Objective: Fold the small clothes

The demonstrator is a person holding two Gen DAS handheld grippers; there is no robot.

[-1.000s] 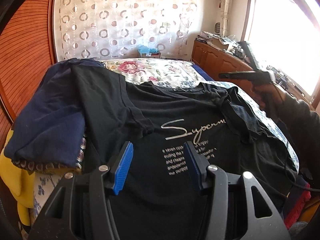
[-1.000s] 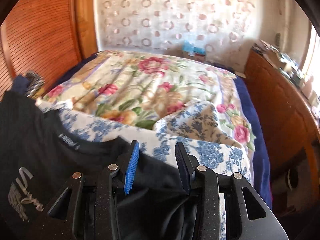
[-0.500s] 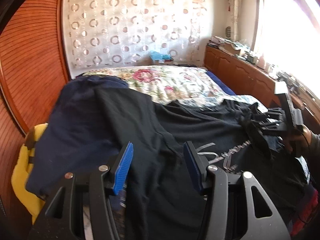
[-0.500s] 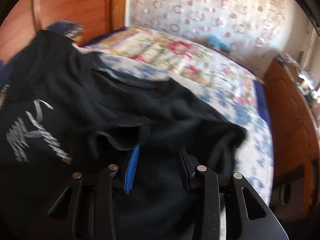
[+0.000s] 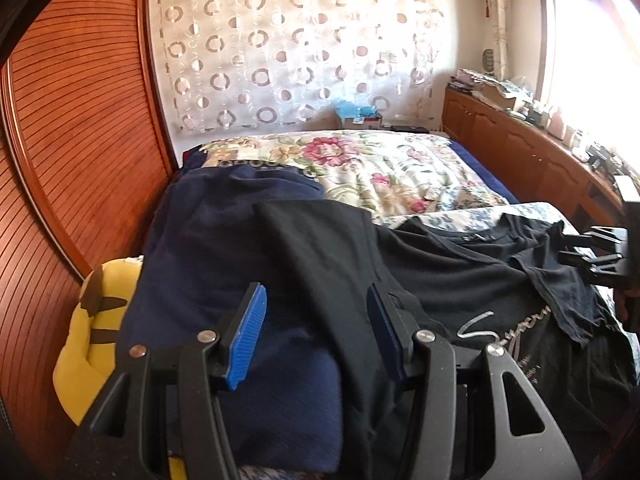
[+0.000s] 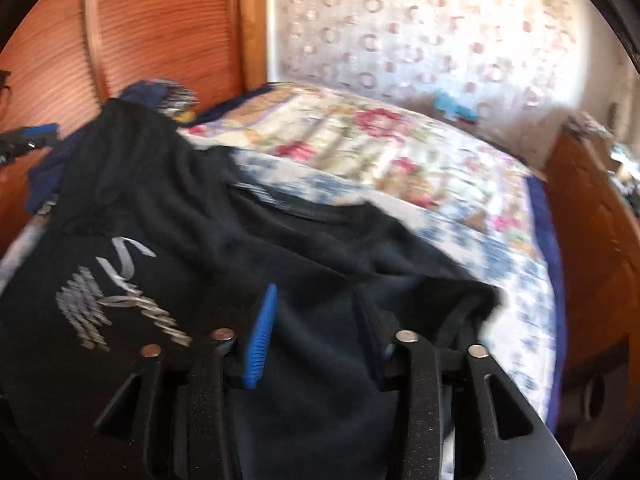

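Note:
A black T-shirt (image 5: 460, 280) with silver script lies spread on the bed; it also shows in the right wrist view (image 6: 192, 240). Its left sleeve lies over a navy garment (image 5: 208, 264). My left gripper (image 5: 314, 320) is open and empty, hovering above that sleeve and the navy cloth. My right gripper (image 6: 316, 320) is open over the shirt's right sleeve, with black cloth lying between its fingers; it also shows at the right edge of the left wrist view (image 5: 576, 250). The right wrist view is blurred.
A floral quilt (image 5: 360, 164) covers the far half of the bed. A ribbed wooden wardrobe (image 5: 72, 152) stands on the left, a yellow soft toy (image 5: 84, 344) beside it. A wooden sideboard (image 5: 532, 160) with clutter runs along the right wall.
My left gripper swung left, from over the printed chest to over the left sleeve and navy garment. My right gripper moved back over the shirt's right sleeve and stays open.

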